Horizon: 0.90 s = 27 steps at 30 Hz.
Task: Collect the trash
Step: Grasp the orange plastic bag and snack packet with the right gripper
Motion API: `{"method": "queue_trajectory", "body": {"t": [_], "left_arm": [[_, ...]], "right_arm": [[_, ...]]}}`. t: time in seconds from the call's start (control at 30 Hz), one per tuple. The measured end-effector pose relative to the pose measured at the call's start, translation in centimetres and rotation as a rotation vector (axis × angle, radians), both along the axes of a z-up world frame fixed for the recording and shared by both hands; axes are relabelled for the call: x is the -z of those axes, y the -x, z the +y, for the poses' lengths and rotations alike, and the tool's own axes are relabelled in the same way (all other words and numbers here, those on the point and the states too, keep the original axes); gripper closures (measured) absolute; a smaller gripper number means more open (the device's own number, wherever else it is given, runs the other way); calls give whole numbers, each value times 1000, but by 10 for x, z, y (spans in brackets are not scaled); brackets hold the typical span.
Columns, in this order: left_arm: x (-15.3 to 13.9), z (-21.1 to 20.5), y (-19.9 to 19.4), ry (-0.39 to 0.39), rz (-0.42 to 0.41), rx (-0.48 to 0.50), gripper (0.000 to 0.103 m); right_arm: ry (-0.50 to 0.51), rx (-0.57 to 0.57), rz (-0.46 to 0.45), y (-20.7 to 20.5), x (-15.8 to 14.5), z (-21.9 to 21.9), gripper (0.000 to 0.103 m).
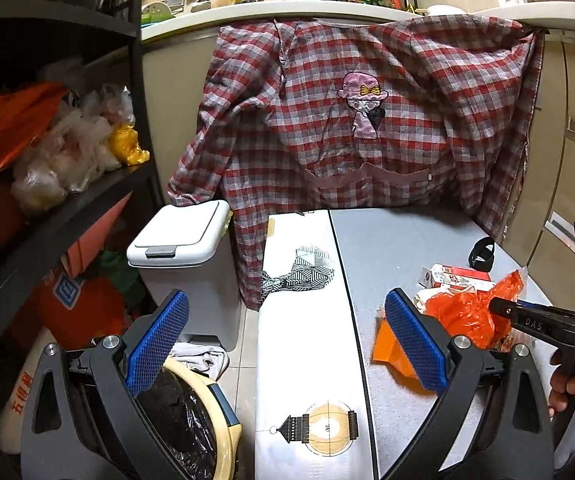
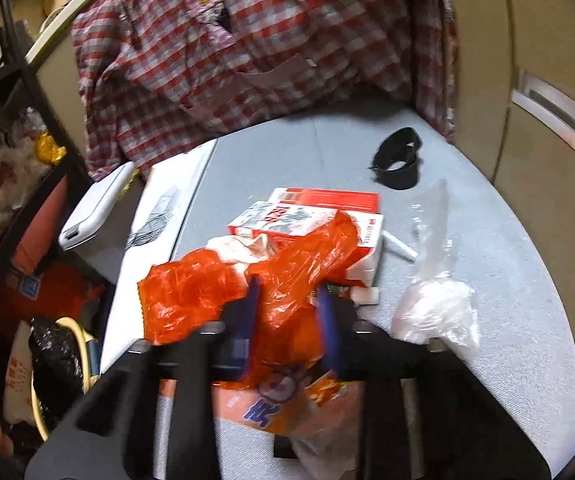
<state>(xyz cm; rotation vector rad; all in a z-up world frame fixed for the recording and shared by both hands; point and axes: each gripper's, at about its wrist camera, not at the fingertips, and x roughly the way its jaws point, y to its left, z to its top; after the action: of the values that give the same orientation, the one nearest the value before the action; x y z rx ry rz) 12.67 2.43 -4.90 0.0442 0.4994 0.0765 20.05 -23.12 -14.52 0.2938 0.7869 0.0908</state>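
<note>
A crumpled orange plastic bag point(image 2: 283, 276) lies on the grey table point(image 2: 519, 280), partly over red-and-white cartons point(image 2: 311, 216). My right gripper point(image 2: 289, 300) is shut on the bag, with the film bunched between its blue pads. An orange printed wrapper point(image 2: 287, 396) sits under its jaws. In the left wrist view the right gripper point(image 1: 501, 307) bites the same orange bag point(image 1: 459, 312) from the right. My left gripper point(image 1: 287, 340) is open and holds nothing; it hangs over the table's left edge. The bin with a black liner point(image 1: 191, 412) stands on the floor at lower left.
A clear plastic bag point(image 2: 435, 308), a small white tube point(image 2: 399, 250) and a black band point(image 2: 399, 160) lie on the table. An orange scrap point(image 1: 391, 354) sits by my left gripper's right pad. A white lidded bin point(image 1: 179, 236), a cluttered shelf point(image 1: 67, 152) and a hanging plaid shirt point(image 1: 367, 120) surround it.
</note>
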Motion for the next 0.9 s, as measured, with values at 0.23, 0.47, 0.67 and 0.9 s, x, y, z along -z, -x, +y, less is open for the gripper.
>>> {"method": "queue_trajectory", "body": {"t": [0.23, 0.47, 0.67, 0.9], "left_arm": [[3, -9, -4, 31, 5, 35, 8], [23, -32, -20, 66, 26, 102, 9], [61, -59, -48, 80, 141, 190, 14], [102, -68, -74, 166, 311, 206, 40]], "right_arm": [[71, -1, -150, 37, -46, 4, 86], [171, 115, -235, 71, -89, -25, 86], [114, 164, -165, 80, -78, -55, 86], [111, 169, -151, 77, -75, -65, 86]]}}
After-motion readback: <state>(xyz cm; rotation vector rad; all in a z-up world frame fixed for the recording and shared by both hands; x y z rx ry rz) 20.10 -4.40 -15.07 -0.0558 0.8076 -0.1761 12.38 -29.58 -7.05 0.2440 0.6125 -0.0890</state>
